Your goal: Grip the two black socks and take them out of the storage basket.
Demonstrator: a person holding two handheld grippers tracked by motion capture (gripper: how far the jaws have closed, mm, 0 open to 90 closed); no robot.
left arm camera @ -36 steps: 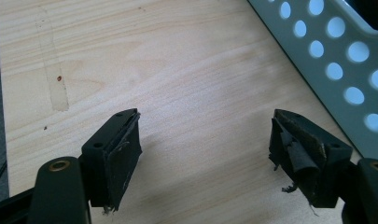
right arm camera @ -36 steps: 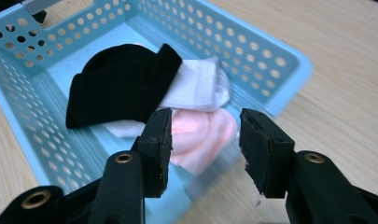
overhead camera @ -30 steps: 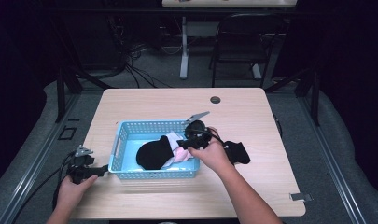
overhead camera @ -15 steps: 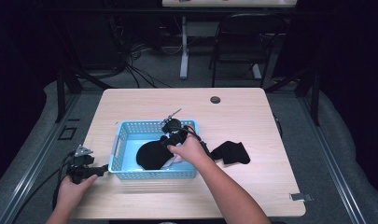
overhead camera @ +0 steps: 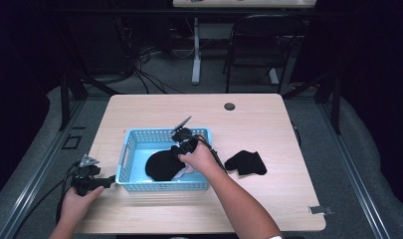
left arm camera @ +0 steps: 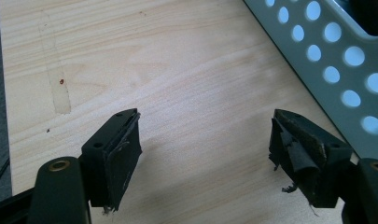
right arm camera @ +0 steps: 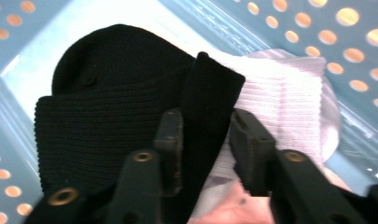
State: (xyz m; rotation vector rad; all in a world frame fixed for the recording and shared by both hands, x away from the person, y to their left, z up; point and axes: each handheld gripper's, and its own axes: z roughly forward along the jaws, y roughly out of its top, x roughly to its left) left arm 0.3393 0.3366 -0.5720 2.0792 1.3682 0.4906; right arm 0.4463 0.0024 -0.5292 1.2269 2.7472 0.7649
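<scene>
A blue perforated basket [overhead camera: 164,186] sits on the wooden table and holds a black sock [overhead camera: 161,164] lying over a white sock [right arm camera: 289,93]. My right gripper [right arm camera: 205,135] reaches down into the basket [right arm camera: 18,60]. Its jaws have just been closing, and a raised fold of the black sock [right arm camera: 107,107] is pinched between them. In the high view the right gripper [overhead camera: 180,151] stands over the basket's middle. A second black sock [overhead camera: 246,163] lies on the table to the basket's right. My left gripper [left arm camera: 205,149] rests open on bare wood left of the basket [left arm camera: 345,70], seen also in the high view as the left gripper [overhead camera: 109,180].
A dark round grommet [overhead camera: 230,106] is set in the table near its far edge. A strip of tape [overhead camera: 321,210] lies at the front right corner. A chair [overhead camera: 258,45] and cables stand on the floor beyond the table.
My right hand has moved left from the basket's right end to its middle and sunk onto the black sock there. The left gripper has stayed where it was.
</scene>
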